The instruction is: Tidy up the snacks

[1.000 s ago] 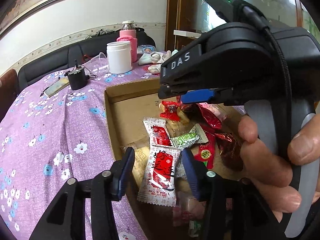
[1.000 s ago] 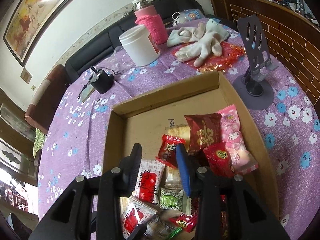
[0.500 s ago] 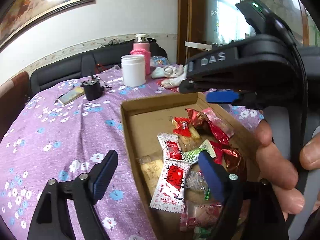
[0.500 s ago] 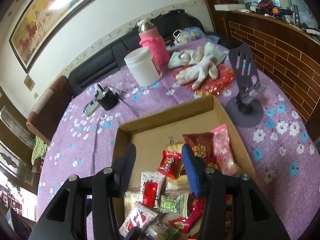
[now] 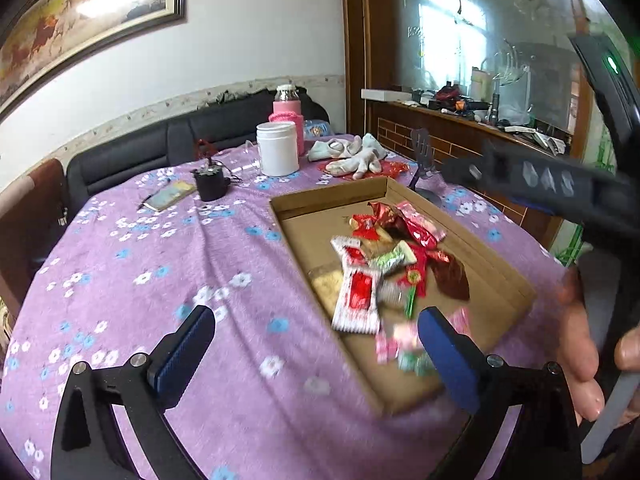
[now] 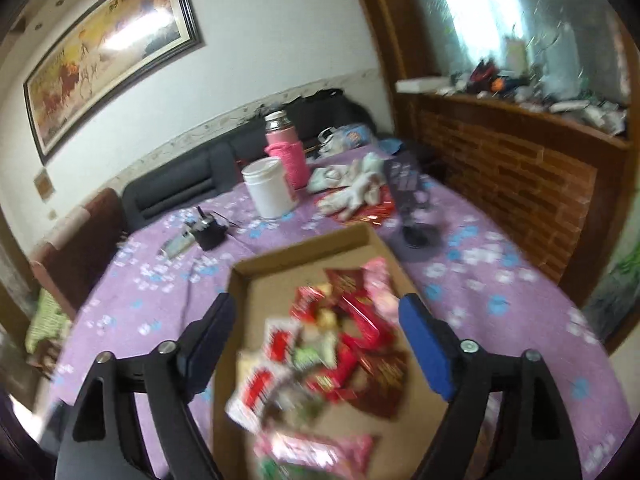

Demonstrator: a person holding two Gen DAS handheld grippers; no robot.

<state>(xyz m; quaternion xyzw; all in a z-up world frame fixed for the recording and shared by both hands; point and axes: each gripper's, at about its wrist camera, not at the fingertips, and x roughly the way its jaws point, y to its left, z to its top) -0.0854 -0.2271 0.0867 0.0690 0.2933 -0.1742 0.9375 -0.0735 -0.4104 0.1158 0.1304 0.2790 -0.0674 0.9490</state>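
Observation:
A shallow cardboard tray (image 5: 496, 256) lies on the purple flowered tablecloth, holding a pile of wrapped snacks (image 5: 384, 264): red, white-and-red, green and pink packets. My left gripper (image 5: 316, 354) is open wide and empty, raised above the tray's near left edge. My right gripper (image 6: 316, 338) is open wide and empty, raised above the snacks (image 6: 332, 344) in the tray (image 6: 296, 258); its view is blurred. The right gripper's body (image 5: 560, 188) and the hand holding it show at the right of the left wrist view.
A white jar (image 5: 277, 148), a pink-sleeved bottle (image 5: 287, 110), white gloves (image 5: 352, 156), a phone stand (image 5: 422, 164), a small black pot (image 5: 210, 182) and a phone (image 5: 170, 196) stand on the table's far side. A black sofa runs behind.
Both grippers have opened wider and pulled up and back from the tray, so more of the table and room shows. The snacks lie as before.

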